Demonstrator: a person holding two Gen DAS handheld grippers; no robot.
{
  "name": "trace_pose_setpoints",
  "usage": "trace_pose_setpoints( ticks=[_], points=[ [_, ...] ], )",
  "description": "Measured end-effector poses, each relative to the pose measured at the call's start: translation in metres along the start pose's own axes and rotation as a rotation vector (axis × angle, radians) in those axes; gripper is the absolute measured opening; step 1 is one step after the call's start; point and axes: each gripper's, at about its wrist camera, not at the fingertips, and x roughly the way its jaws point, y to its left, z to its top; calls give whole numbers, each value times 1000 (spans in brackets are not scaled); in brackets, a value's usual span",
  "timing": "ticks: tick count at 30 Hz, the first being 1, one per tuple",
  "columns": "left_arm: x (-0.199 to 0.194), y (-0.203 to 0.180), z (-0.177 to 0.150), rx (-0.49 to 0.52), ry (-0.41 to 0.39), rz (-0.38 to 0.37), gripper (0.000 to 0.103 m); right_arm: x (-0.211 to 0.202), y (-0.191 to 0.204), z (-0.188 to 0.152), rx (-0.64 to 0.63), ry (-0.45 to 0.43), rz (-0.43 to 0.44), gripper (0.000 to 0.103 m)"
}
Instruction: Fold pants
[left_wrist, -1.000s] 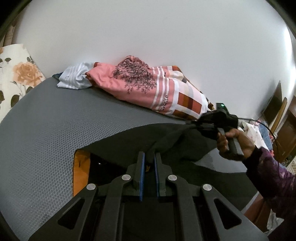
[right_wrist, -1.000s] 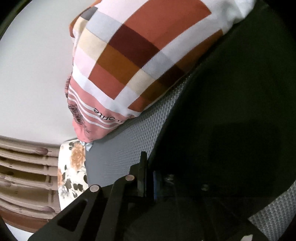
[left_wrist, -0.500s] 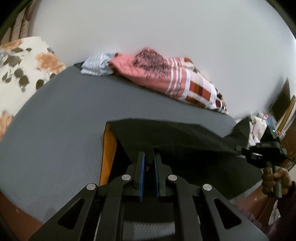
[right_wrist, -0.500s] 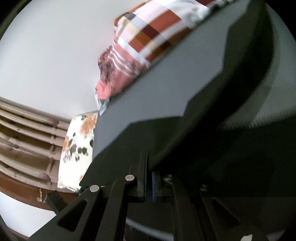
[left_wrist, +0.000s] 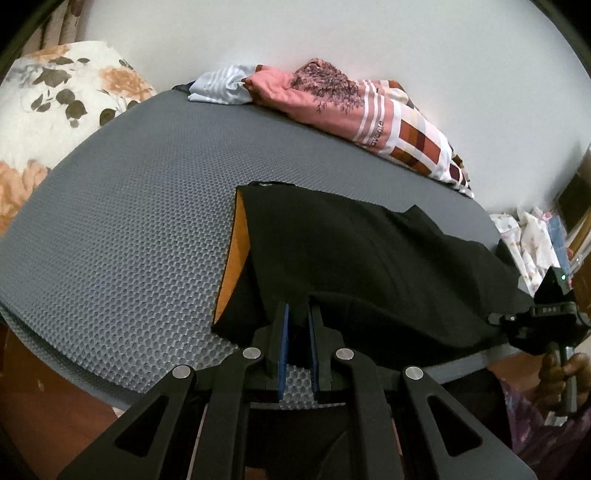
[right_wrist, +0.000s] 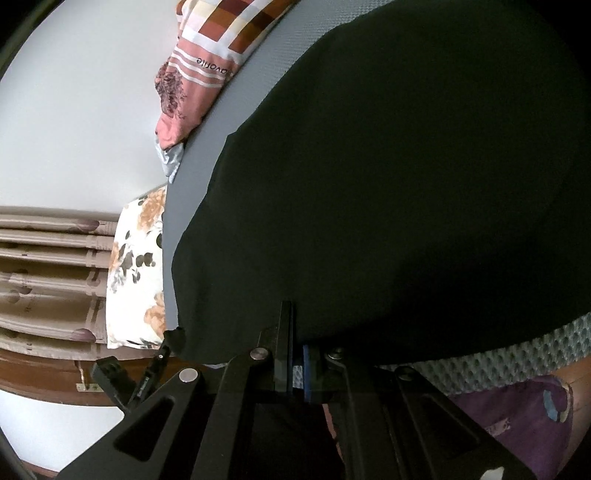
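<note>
Black pants (left_wrist: 369, 258) with an orange inner band (left_wrist: 232, 258) lie spread on the grey textured mattress (left_wrist: 129, 240), near its front edge. My left gripper (left_wrist: 297, 314) is shut on the near edge of the pants. My right gripper (right_wrist: 297, 321) is shut on another part of the pants (right_wrist: 406, 184), which fill most of the right wrist view. The right gripper also shows in the left wrist view (left_wrist: 495, 319) at the far right, held by a hand at the mattress corner.
A pink and checked folded blanket (left_wrist: 362, 118) and a striped cloth (left_wrist: 221, 86) lie along the white wall. A floral pillow (left_wrist: 55, 103) sits at the left. The mattress front edge (left_wrist: 92, 369) drops to a wooden frame. Clutter (left_wrist: 535, 240) stands at right.
Both grippers have pulled the pants toward the front edge of the mattress and lowered them flat. The right gripper has moved from near the blanket to the mattress corner.
</note>
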Motion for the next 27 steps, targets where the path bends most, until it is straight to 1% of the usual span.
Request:
trace_pose_setpoints(
  ticks=[2,3,4,7,8,9,10,11,12,14,15,16,17,18,19,21,23,24,25,27],
  points=[
    [-1,-1,0,8,-1,15,10,1,-1,-3,-1,5,0,5],
    [-2,-1,-1,15,1,29,12,2,-1,-5,-4,10,-3,5],
    [-1,0,-2,20,8,58,18,4,-1,-5,-5,12,-4,5],
    [-9,6,-1,-5,14,135,21,15,-7,-7,-6,35,5,5],
    [-14,5,1,-4,0,161,21,18,-8,-8,-11,46,15,5],
    [-23,2,5,6,-34,207,21,20,-7,-9,-22,53,24,8],
    [-32,-3,10,17,-69,246,23,21,-5,-10,-40,57,28,8],
    [-40,-8,16,26,-101,263,23,21,-4,-10,-53,59,28,9],
    [-48,-18,22,42,-132,250,25,21,-4,-10,-61,59,33,10],
    [-56,-41,33,98,-177,251,38,20,-4,-9,-74,58,42,12],
    [-57,-55,37,130,-194,252,60,19,-3,-9,-78,59,42,14],
    [-56,-67,40,155,-208,222,73,19,-3,-9,-86,62,43,16],
    [-52,-80,41,184,-219,155,74,17,-2,-9,-97,63,46,18],
    [-45,-89,41,207,-215,113,74,12,-2,-8,-111,54,56,20],
    [-31,-99,41,234,-181,82,74,7,-2,-7,-124,38,58,22],
    [5,-110,36,265,-71,33,74,-7,-5,-2,-141,-6,46,25],
    [38,-109,27,269,28,32,74,-25,-19,10,-117,-55,46,26],
    [54,-104,22,251,87,36,73,-37,-29,17,-97,-83,43,26],
    [64,-98,18,215,125,36,72,-46,-37,24,-82,-109,44,26],
    [75,-82,10,127,166,39,72,-65,-56,39,-45,-156,60,26]
  ],
)
